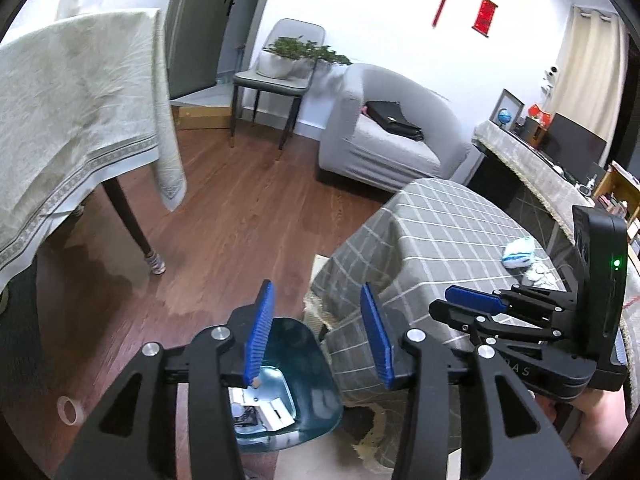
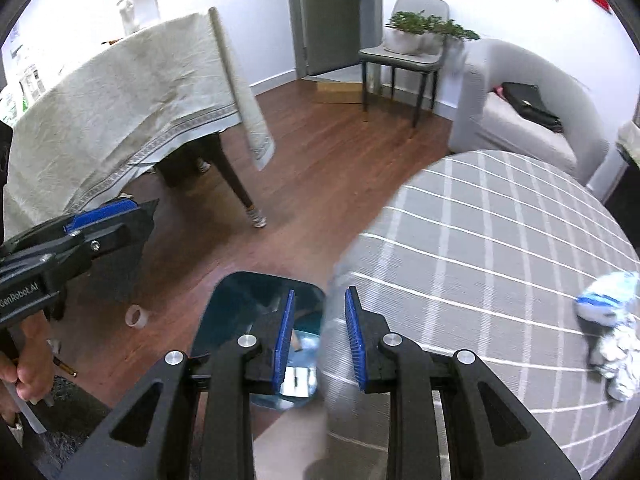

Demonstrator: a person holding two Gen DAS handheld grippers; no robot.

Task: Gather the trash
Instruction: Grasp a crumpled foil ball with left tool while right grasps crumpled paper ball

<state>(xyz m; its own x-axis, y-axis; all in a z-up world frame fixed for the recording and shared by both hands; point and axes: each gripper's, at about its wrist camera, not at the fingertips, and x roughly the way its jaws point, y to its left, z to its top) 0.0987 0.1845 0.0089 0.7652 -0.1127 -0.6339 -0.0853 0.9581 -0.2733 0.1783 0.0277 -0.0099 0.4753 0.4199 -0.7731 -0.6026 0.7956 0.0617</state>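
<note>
My left claw (image 1: 320, 332) is right in front of the lens, spread wide with nothing in it, hovering over the near edge of the bin. My right claw (image 2: 320, 340) has a narrower gap, and there's a see-through blurry thing between the pads, maybe a clear plastic bottle, but honestly I can't tell if it's gripped or just smear on the picture, so I won't call it.

Going big to small from there: the worktop (image 2: 500, 240) with the grey checked cloth fills the right side of both views. The blue-green bin (image 1: 308, 364) sits on the wood floor just beside the worktop's near left corner, straight below both claws. Inside it I can see a few white bits of paper or packaging on the bottom, so it's already got some stuff in it.

The trash that's left is a blue and white wrapper (image 2: 608, 296) with some crumpled white tissue (image 2: 624, 364) touching it, both on the worktop's far right. That puts them to the right of both claws, away from the bin, with the right claw the nearer one. The wrapper's long side runs roughly left to right across that view.

There's also a roll of tape (image 2: 136, 316) on the floor left of the bin.
</note>
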